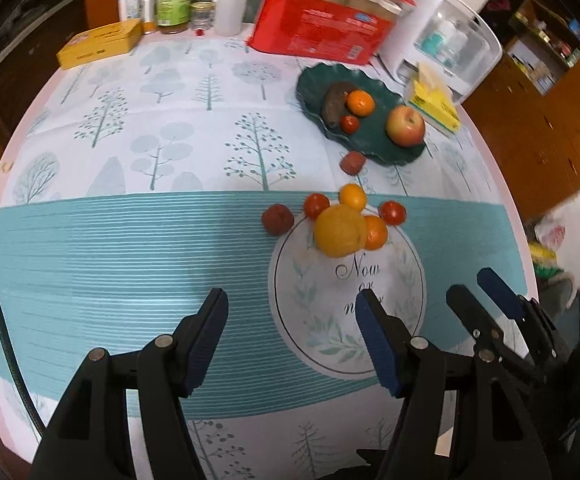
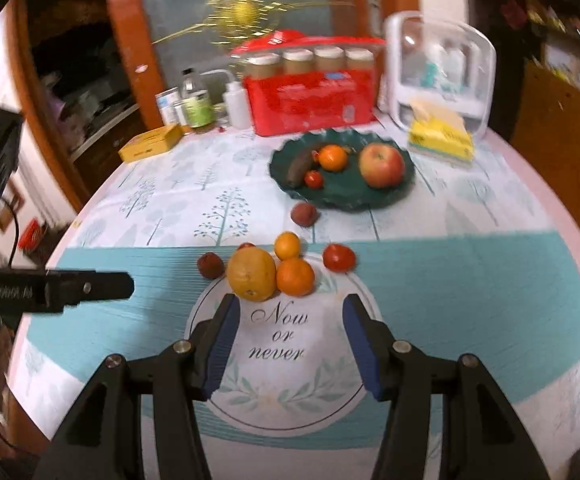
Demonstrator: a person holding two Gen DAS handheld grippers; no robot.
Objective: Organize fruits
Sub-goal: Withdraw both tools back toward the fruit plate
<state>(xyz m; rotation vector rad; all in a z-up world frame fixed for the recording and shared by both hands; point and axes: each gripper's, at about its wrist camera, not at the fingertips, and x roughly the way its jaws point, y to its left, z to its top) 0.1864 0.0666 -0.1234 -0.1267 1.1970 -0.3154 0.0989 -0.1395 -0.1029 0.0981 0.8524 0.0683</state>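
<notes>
Right wrist view: both grippers [image 2: 288, 340] [image 1: 292, 338] tilt down over the fruit [image 2: 252, 274], jaws apart, empty.

Worktop [image 1: 130, 248] bare on its left half. Clustered loose round fruits [image 2: 270, 272] obstruct the centre. Dark green scalloped plate [image 2: 390, 196] beyond has bare room between its fruits. Red carton of jars [image 2: 310, 100] blocks the rear edge.

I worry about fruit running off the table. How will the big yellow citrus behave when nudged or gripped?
The big yellow citrus looks round, so it would probably roll if pushed, likely bumping the orange touching it. Its rind looks firm, so a grip should hold. It seems wide for the open right tool.
</notes>
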